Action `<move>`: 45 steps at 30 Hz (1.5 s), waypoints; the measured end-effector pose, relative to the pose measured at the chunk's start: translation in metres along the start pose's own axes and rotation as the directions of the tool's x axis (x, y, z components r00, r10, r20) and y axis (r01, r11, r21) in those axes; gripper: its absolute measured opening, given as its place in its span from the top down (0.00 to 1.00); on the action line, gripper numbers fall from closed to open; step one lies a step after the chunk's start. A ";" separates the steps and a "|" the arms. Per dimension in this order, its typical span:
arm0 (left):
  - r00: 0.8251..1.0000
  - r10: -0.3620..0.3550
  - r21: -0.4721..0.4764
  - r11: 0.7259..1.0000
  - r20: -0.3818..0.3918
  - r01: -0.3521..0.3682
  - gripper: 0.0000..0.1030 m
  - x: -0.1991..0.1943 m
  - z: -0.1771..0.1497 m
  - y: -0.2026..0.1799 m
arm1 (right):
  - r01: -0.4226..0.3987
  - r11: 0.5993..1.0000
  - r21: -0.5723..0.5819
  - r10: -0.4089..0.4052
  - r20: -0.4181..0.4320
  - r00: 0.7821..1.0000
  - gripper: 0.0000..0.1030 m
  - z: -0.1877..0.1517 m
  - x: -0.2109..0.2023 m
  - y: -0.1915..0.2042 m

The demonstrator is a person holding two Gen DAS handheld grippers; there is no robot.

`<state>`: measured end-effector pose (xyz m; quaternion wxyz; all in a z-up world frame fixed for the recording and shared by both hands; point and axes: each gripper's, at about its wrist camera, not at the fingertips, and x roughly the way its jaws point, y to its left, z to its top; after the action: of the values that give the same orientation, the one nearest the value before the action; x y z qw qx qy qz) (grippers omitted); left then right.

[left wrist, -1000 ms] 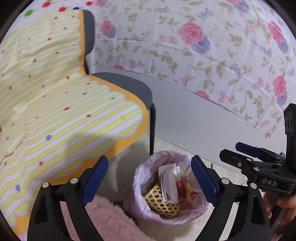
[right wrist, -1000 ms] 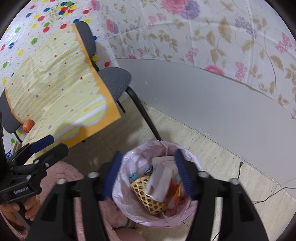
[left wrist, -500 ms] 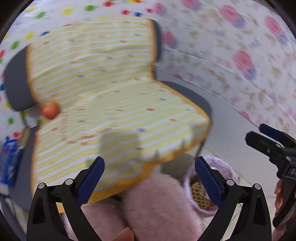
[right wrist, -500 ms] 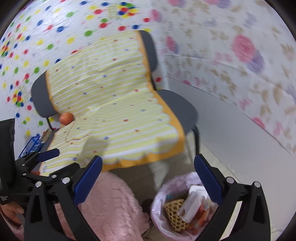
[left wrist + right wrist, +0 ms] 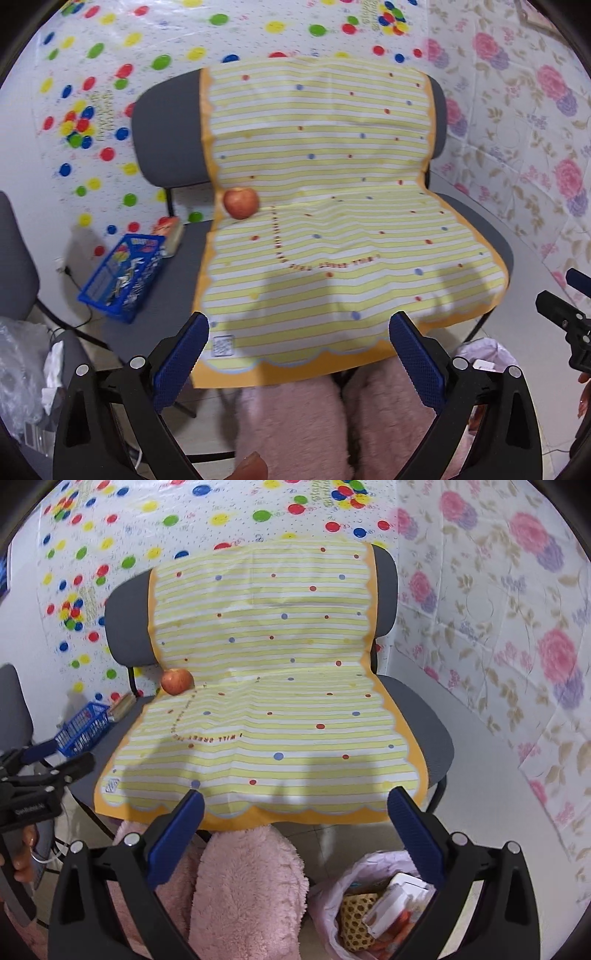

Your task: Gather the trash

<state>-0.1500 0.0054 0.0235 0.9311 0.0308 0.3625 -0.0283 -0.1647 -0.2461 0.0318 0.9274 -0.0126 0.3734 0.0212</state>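
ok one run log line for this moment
left hand-held gripper: open, empty | right hand-held gripper: open, empty | trash bag: filled | apple: on cloth

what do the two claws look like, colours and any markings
Both match: the left claw and right claw have black plastic frames with silver screws, and fingers faced in textured blue pads. Small white lettering marks the left claw's body in the right wrist view.

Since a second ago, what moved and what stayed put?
Both grippers swung up and away from the trash bag toward the chair with the yellow striped cloth. The left gripper and the right gripper have just been opening wider, with nothing between their jaws. The bag kept its place on the floor, still full; the apple lies untouched on the cloth.
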 end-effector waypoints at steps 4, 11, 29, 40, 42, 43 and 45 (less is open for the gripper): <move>1.000 0.015 -0.019 1.000 -0.001 -0.015 0.06 -0.006 -0.005 0.012 | -0.008 1.000 -0.003 0.008 -0.007 1.000 0.06 -0.002 0.000 0.008; 1.000 0.017 -0.033 0.999 0.005 -0.017 0.06 -0.009 -0.006 0.024 | -0.015 1.000 -0.011 0.015 0.001 1.000 0.06 -0.001 -0.003 0.019; 1.000 0.010 -0.030 1.000 -0.009 -0.010 0.06 -0.002 -0.003 0.026 | -0.009 1.000 -0.007 0.009 0.000 1.000 0.06 0.002 -0.002 0.025; 1.000 0.017 -0.045 0.999 -0.013 -0.018 0.06 0.001 -0.002 0.032 | -0.012 1.000 -0.005 0.012 -0.007 1.000 0.06 0.003 0.002 0.021; 1.000 0.017 -0.048 0.999 -0.015 -0.018 0.06 0.002 -0.002 0.033 | -0.011 1.000 -0.004 0.011 -0.009 1.000 0.06 0.003 0.004 0.021; 1.000 0.017 -0.049 0.999 -0.017 -0.018 0.06 0.002 -0.002 0.033 | -0.012 1.000 -0.004 0.012 -0.010 1.000 0.06 0.003 0.004 0.021; 1.000 0.016 -0.049 0.999 -0.021 -0.017 0.06 0.003 -0.003 0.033 | -0.013 1.000 -0.002 0.013 -0.011 1.000 0.06 0.003 0.005 0.021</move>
<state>-0.1467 0.0387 0.0206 0.9279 0.0113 0.3724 -0.0116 -0.1602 -0.2249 0.0303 0.9252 -0.0115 0.3784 0.0274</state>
